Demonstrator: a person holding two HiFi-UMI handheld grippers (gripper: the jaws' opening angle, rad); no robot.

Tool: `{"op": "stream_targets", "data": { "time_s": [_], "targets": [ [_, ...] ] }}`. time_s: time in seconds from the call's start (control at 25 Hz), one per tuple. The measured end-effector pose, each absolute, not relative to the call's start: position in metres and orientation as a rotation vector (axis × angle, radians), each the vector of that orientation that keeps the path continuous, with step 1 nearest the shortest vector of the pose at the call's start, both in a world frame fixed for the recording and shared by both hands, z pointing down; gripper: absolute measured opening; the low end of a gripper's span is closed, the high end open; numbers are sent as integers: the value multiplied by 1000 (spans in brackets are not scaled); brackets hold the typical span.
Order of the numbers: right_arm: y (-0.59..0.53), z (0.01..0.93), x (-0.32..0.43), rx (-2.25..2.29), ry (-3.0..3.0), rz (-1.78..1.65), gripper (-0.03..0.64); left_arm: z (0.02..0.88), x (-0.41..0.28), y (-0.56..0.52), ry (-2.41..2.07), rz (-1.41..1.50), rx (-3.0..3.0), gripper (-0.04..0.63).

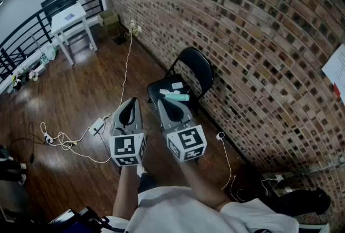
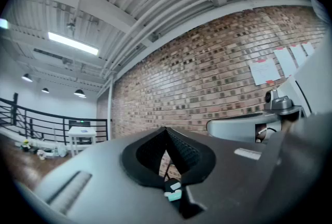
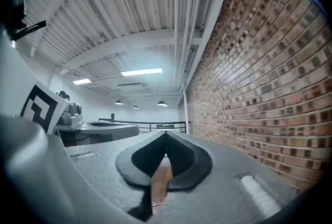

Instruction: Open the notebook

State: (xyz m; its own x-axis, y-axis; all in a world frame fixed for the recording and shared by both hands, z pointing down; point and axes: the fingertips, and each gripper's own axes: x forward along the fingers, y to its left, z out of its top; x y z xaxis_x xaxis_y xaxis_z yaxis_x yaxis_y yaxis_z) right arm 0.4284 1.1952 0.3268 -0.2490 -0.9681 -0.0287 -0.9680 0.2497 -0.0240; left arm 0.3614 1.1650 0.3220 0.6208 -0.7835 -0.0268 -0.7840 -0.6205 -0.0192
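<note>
Both tongs are held level and side by side, the left gripper [image 1: 131, 102] and right gripper [image 1: 164, 101] close together but not touching, each with its jaws pressed together at the tips and nothing between them. The marker cubes face the person, whose forearms reach out from a white shirt [image 1: 183, 207]. Just ahead of the tips, slightly toward the right gripper, stands a black folding chair [image 1: 197, 64]. On its seat lie a teal item [image 1: 178, 97] and, just beyond it, a white item [image 1: 176, 86]. Both are too small to tell whether either is the notebook. The same teal item shows through the slit under the left gripper's closed tips in the left gripper view. A brick wall [image 1: 259, 32] runs along the right gripper's side and on past the chair, with a sheet of paper [image 1: 335, 67] pinned to it. On the left gripper's side lies a wood floor [image 1: 64, 97], where a white cable [image 1: 127, 54] trails to a power strip [image 1: 97, 125] near that gripper. Far ahead and to the left stand a white table [image 1: 69, 15] and a black railing [image 1: 24, 38].
</note>
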Motion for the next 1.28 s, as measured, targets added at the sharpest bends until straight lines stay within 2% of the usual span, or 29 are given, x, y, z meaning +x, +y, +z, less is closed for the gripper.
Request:
{"op": "stream_targets", "data": {
  "time_s": [0.28, 0.8, 1.28],
  "targets": [
    [1138, 335, 311, -1678, 2639, 0, -9, 330, 248, 1103, 1600, 43, -2683, 15],
    [998, 323, 204, -1511, 2697, 30, -9, 321, 120, 984, 1784, 83, -2516, 15],
    [945, 324, 129, -1370, 2817, 26, -9, 322, 69, 932, 1879, 98, -2513, 15]
  ]
}}
